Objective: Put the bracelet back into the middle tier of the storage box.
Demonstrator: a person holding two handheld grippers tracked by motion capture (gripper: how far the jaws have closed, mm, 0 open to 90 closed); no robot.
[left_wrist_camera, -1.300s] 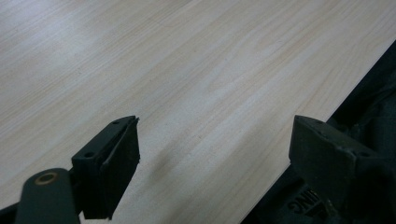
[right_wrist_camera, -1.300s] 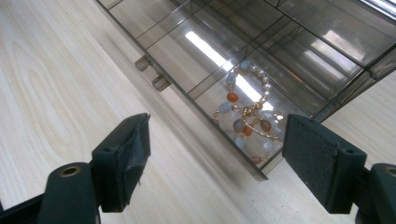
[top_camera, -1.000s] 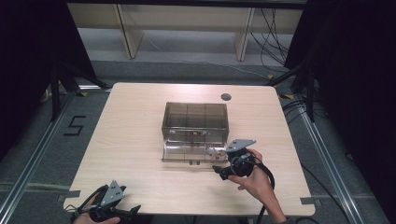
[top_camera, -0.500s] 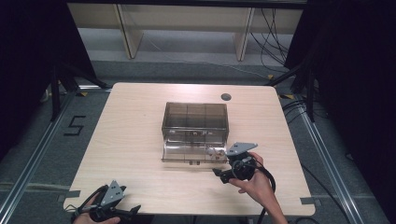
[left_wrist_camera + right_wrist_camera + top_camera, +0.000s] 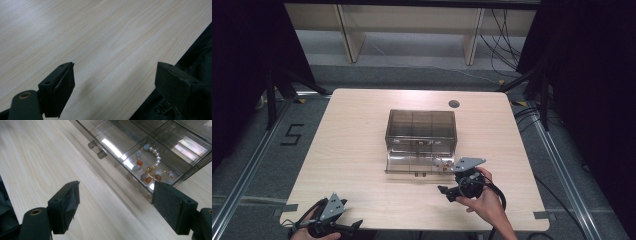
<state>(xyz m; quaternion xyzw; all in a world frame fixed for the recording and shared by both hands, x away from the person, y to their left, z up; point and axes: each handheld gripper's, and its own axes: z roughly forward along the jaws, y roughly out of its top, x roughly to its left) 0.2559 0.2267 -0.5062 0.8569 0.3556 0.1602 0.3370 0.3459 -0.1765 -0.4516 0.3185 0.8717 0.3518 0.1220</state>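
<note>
Right tool (image 5: 447, 192) has backed off; bracelet (image 5: 150, 167), perhaps beaded, blurred.

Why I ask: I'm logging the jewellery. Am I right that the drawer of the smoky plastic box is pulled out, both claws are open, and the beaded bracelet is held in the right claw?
Not quite. The beaded bracelet lies in an end compartment of the pulled-out drawer, as the right gripper view shows; the right claw is open and holds nothing. The left claw is open too.

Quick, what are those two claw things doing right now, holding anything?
Left gripper: open, holding nothing, over the table edge.
Right gripper: open, holding nothing, near the drawer with the bracelet.
</note>
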